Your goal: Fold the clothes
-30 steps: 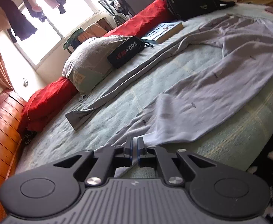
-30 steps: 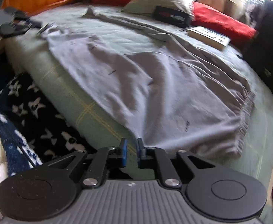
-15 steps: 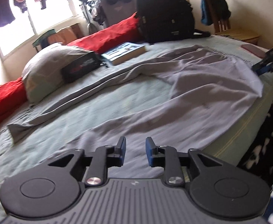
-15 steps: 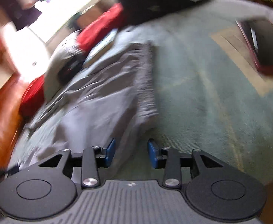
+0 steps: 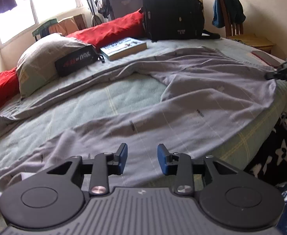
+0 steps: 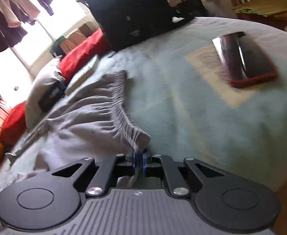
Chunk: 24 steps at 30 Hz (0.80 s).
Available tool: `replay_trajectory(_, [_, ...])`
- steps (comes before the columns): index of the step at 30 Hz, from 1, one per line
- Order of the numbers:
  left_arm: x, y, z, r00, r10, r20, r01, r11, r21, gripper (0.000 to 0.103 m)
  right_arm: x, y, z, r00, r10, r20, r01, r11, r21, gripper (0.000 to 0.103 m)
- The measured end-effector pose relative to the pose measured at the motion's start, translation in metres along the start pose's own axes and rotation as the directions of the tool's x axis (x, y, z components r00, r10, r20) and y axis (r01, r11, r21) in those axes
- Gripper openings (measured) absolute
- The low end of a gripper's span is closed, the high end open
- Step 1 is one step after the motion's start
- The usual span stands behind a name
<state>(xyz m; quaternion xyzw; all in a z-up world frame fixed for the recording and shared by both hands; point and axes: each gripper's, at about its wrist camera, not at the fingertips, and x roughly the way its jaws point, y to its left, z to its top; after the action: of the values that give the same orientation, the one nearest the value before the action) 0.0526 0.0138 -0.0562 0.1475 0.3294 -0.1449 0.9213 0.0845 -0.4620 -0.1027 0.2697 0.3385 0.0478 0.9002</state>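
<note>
The bed (image 5: pixel 108 101), covered with a pale green blanket, fills the space in front of both tongs, and it serves as the flat surface for folding. Spread over it are the grey trousers (image 5: pixel 212 90), with both long legs stretched away toward the pillow (image 5: pixel 39 58); they lie flat probably so that one half can be laid over the other. Far beyond the tongs a black backpack (image 5: pixel 172 13), a book (image 5: pixel 123 48) and a phone (image 6: pixel 243 56) rest on the bed, well apart from the cloth. The right tongs (image 6: pixel 139 161) have just been closing and now pinch the near corner of the elastic waistband (image 6: pixel 121 105), a firm place to lift from. The left tongs (image 5: pixel 141 161) have just been opening and stand partly open with nothing pressed between the pads; the near trouser leg lies just beyond them, so I judge they prepare to take its edge.
</note>
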Motion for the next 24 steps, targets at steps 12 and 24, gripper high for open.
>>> replay_trajectory(12, [-0.003, 0.054, -0.016, 0.997, -0.026, -0.069, 0.007, 0.968, -0.251, 0.040, -0.043, 0.039, 0.003, 0.992, -0.089, 0.094, 0.100, 0.988, -0.115, 0.050])
replay_trajectory(24, [-0.034, 0.169, -0.078, 0.987, 0.055, -0.149, -0.132, 0.807, -0.576, 0.047, -0.046, 0.129, 0.003, 0.994, 0.062, 0.086, -0.032, 0.948, -0.317, 0.070])
